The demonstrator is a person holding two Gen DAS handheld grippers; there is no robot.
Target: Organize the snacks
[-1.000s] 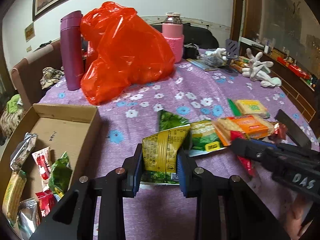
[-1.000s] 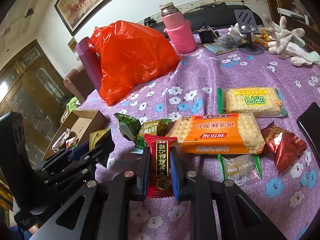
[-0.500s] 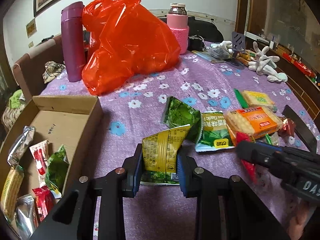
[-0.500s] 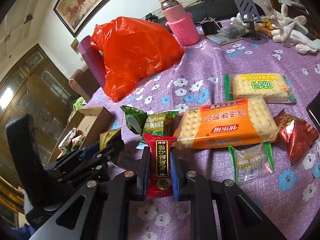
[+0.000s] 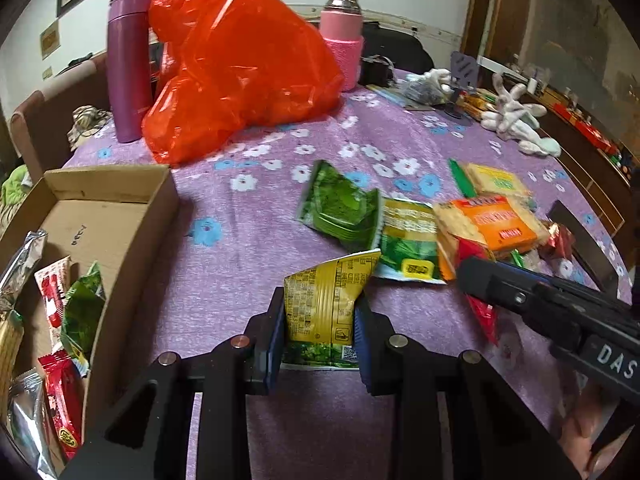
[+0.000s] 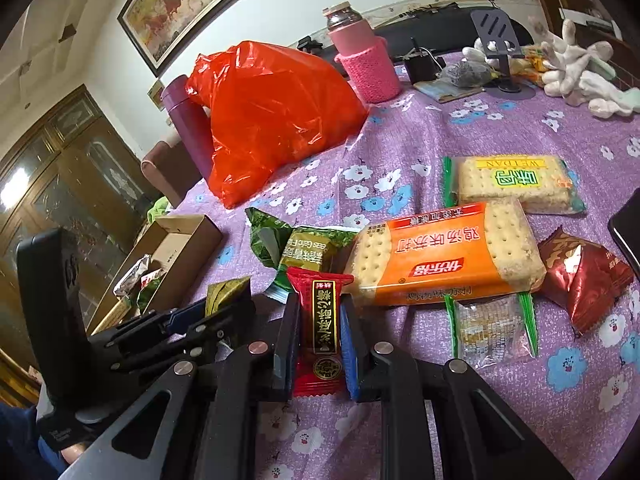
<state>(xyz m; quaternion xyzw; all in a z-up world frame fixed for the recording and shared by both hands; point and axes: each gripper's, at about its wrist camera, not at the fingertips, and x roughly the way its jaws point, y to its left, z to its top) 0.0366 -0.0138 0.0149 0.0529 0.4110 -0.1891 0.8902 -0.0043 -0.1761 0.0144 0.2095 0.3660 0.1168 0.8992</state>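
My left gripper (image 5: 320,312) is shut on a yellow-green snack packet (image 5: 326,304), held just above the purple flowered tablecloth (image 5: 248,264). To its left stands a cardboard box (image 5: 132,216) with several snack packets inside. My right gripper (image 6: 320,320) is shut on a red candy bar (image 6: 322,320). The right gripper also shows as a dark body (image 5: 560,308) at the right of the left wrist view. Loose snacks lie beyond: an orange cracker pack (image 6: 444,252), a yellow-labelled cracker pack (image 6: 512,180), green packets (image 5: 340,204), a dark red pouch (image 6: 584,276).
A red plastic bag (image 5: 240,64), a purple flask (image 5: 128,60) and a pink-sleeved bottle (image 5: 344,36) stand at the far side. White gloves (image 6: 576,68), a phone stand (image 6: 496,40) and a dark phone (image 6: 628,224) lie to the right. A small clear packet (image 6: 488,328) rests nearby.
The left wrist view has tilted and shifted a little, so the box and table sit lower and nearer. Both grips are unchanged and the right view barely differs.
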